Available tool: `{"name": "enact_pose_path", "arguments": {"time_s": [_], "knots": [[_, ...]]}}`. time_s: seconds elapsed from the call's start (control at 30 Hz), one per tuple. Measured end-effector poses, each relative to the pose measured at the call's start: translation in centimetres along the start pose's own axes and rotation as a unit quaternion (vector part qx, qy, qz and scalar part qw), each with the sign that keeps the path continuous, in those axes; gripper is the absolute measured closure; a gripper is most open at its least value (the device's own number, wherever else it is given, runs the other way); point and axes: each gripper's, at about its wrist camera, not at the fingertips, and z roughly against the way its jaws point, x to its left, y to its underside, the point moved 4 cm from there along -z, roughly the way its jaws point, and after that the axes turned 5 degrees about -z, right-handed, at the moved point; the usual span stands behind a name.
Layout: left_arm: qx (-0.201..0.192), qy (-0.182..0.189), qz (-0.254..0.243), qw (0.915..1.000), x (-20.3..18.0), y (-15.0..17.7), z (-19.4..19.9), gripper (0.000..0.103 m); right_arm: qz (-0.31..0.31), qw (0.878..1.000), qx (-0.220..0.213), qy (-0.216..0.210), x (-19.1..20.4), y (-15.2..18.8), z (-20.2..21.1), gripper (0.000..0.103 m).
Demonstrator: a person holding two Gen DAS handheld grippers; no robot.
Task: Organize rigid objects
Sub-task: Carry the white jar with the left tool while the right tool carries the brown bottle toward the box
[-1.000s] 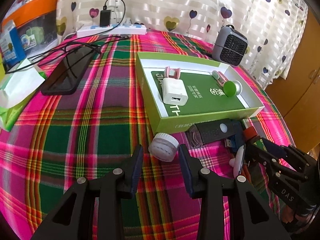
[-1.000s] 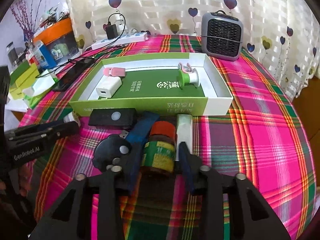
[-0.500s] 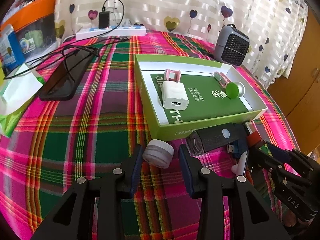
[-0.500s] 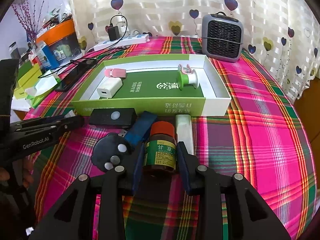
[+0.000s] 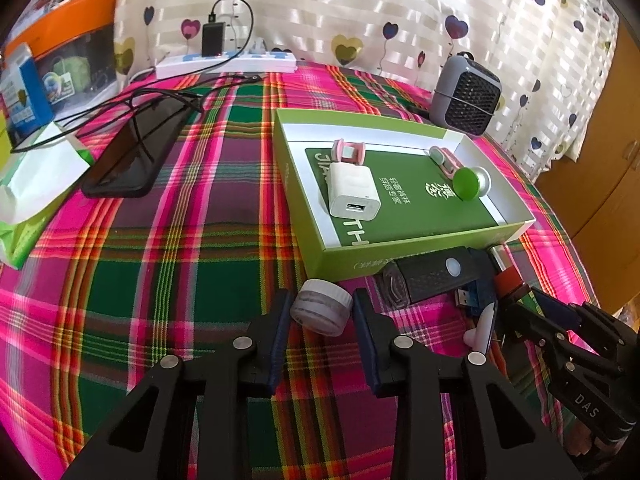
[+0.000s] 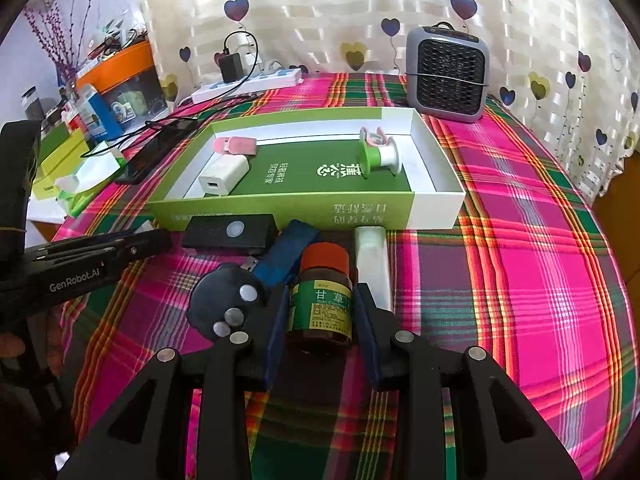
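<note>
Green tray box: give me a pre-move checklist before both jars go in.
1. Left gripper jaws, just closing, flank the small white-lidded jar: contact cannot tell.
2. Right gripper jaws grip the brown glass bottle with orange cap: ok.
3. Green cardboard tray box has free floor between the white USB charger and the green-and-white spool: ok.
4. Black remote lies before the box wall, in the lift path: not ok.

Orange-lidded bin (image 5: 76, 36) cut by frame edge, USB stick (image 5: 472, 296) half hidden under black remote (image 5: 432, 276)
</note>
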Motion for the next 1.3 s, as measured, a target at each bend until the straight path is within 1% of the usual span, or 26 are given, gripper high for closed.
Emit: {"name": "enact_pose_path", "arguments": {"time_s": [1.03, 1.3], "knots": [[-0.017, -0.007, -0.01, 0.9998, -0.6, 0.1, 1.7, 0.073, 0.0, 1.0, -0.014, -0.006, 0.0, -0.2, 0.9, 0.069], [-0.037, -0.009, -0.018, 0.9991, -1.0, -0.7, 3.6, 0.073, 0.003, 1.0, -0.028, -0.011, 0.1, -0.8, 1.7, 0.069]]}}
